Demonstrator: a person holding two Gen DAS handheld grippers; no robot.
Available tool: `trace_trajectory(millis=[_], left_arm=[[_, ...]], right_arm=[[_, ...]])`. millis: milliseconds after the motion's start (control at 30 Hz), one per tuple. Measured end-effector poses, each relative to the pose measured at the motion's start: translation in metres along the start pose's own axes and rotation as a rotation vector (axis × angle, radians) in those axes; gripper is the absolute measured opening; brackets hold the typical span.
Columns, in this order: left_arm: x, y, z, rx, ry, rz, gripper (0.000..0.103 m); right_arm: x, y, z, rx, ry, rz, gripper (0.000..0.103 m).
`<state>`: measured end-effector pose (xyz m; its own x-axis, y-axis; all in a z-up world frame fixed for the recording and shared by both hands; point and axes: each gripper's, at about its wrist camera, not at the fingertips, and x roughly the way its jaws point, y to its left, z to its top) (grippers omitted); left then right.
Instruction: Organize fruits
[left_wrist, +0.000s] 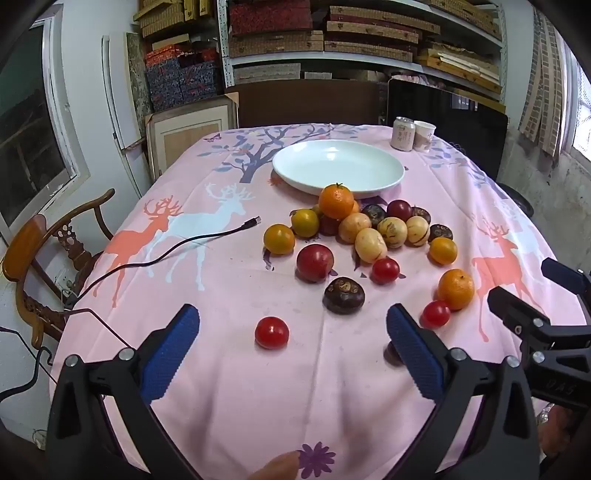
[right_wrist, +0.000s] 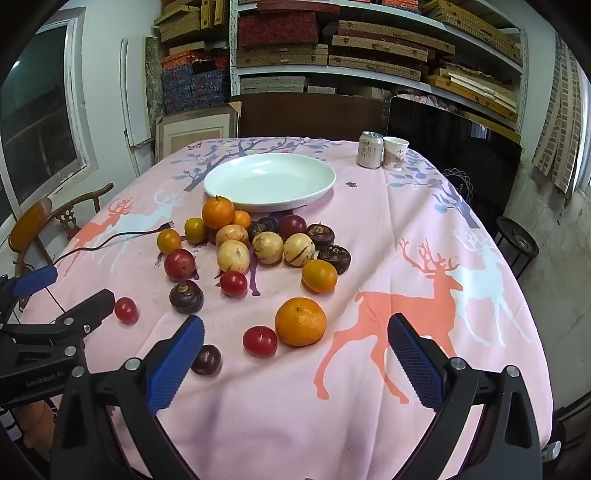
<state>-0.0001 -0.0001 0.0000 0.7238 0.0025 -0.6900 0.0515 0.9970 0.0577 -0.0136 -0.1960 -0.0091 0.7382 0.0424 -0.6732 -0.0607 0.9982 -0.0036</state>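
Here the round white ceramic plate (right_wrist: 269, 182) lies flat, upper centre, while both blue-padded grippers, left gripper (left_wrist: 291, 347) and right gripper (right_wrist: 295, 350), gape wide, holding nothing

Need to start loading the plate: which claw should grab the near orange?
Right. The orange lies just ahead of the open right claw; from the left claw it sits off to the right.

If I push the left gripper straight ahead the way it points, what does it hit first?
Probably the red cherry tomato, just left of centre between the left gripper's open fingers; the dark chestnut-like fruit lies beyond. Depth is uncertain.
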Motion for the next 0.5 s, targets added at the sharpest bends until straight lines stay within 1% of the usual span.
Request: trace_trajectory(millis=[500], left_arm=[[0.0016, 0.0006, -0.0008, 0.005, 0.000, 0.008, 0.099]], right_arm=[[-0.0007, -0.0009, -0.0013, 0.004, 0.000, 0.006, 0.100]])
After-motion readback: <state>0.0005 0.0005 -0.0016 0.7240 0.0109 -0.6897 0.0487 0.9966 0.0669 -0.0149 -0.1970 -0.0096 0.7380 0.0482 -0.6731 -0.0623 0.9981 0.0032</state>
